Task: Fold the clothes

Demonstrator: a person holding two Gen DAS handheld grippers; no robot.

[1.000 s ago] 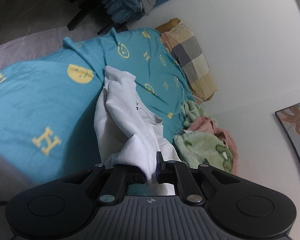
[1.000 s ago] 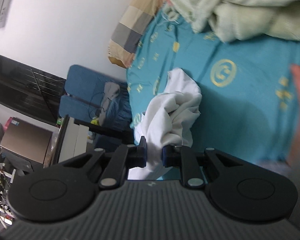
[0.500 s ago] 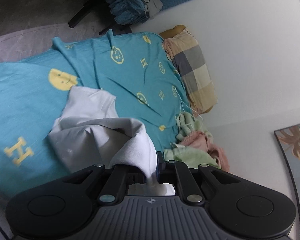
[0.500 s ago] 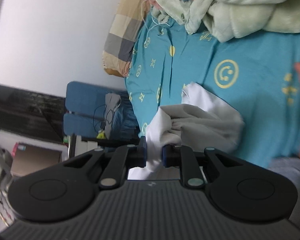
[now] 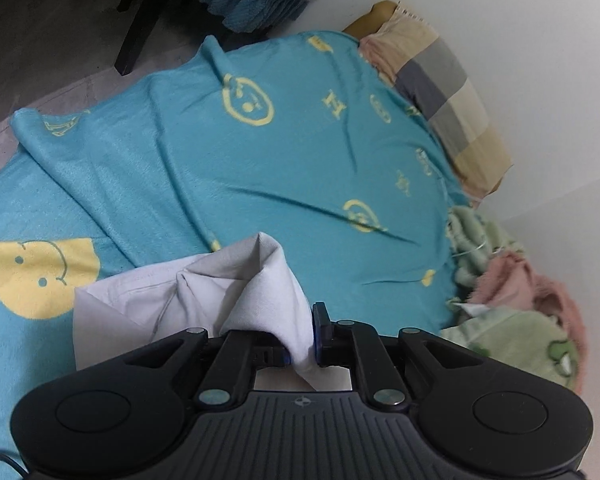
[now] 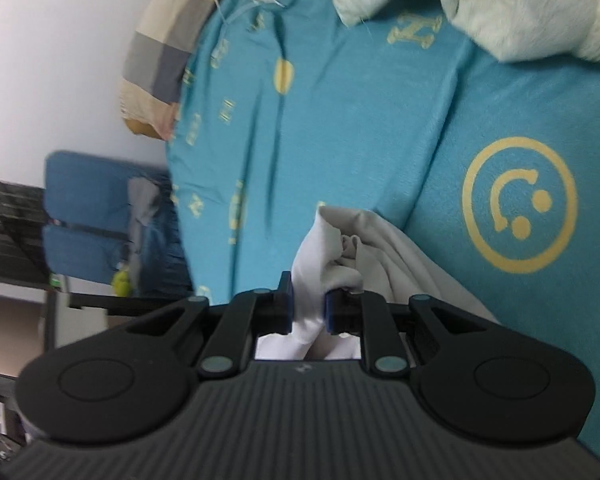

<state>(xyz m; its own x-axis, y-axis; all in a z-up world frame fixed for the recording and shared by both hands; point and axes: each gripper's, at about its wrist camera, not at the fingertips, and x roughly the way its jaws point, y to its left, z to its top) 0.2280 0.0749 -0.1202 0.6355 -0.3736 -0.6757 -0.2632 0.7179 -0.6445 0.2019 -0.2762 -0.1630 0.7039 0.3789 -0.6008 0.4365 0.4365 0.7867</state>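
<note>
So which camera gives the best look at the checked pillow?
The left wrist view: the beige-and-grey checked fabric pillow lies sharp and nearly whole by the wall. The right wrist view shows it smaller and blurred at the frame's upper left.

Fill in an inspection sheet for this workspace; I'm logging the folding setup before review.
Surface: teal blanket with yellow smiley prints, creased.
Job's things: white garment, bunched, lying on the blanket.
Clutter: green and pink fleece piled at the blanket's edge; checked pillow by the wall.
Grippers: left gripper and right gripper both shut on the garment.
Cables: thin pale cord near the pillow.
Surroundings: white wall, blue chair.
</note>
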